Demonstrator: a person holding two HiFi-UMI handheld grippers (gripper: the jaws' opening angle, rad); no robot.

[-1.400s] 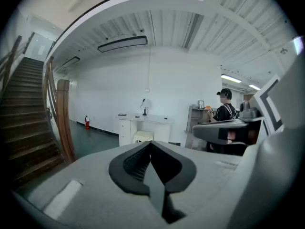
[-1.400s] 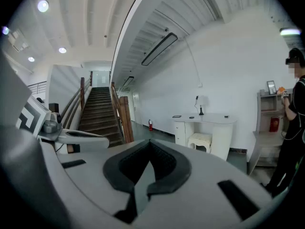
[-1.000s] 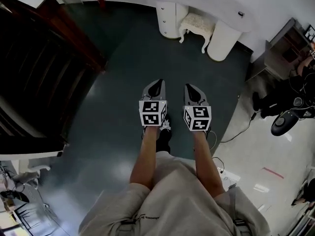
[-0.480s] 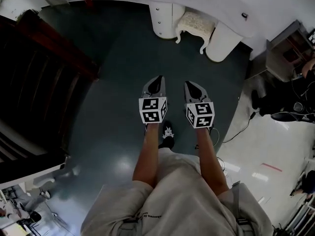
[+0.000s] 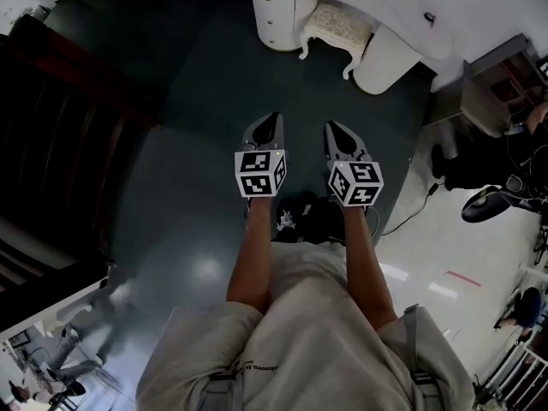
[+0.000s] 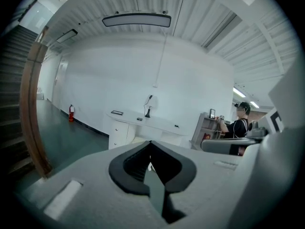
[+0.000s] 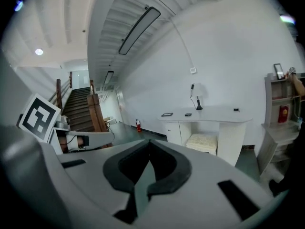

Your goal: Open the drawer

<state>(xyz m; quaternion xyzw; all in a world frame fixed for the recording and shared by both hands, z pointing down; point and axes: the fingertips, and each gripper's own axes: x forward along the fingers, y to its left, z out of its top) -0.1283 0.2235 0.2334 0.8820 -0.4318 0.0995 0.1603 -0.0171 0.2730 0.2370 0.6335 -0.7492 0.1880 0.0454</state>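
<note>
A white desk (image 5: 402, 11) stands by the far wall, with a drawer cabinet (image 5: 276, 20) under its left end and a cream stool (image 5: 336, 26) beneath the middle. My left gripper (image 5: 272, 118) and right gripper (image 5: 330, 127) are held side by side over the dark green floor, well short of the desk. Both point at it. The left gripper (image 6: 150, 142) is shut with nothing in it, and the desk (image 6: 125, 128) shows beyond its tips. My right gripper (image 7: 149, 141) is also shut and empty, facing the drawer cabinet (image 7: 174, 130).
A dark wooden staircase (image 5: 51, 144) runs along the left. A grey shelf unit (image 5: 488, 84) and a seated person (image 5: 531, 135) are at the right, with a cable (image 5: 411, 217) on the floor. A fire extinguisher (image 6: 71, 112) stands by the wall; a lamp (image 7: 198, 101) sits on the desk.
The person has walked toward the desk, which has slid up to the top edge of the head view. Both grippers went forward together and stayed shut.
</note>
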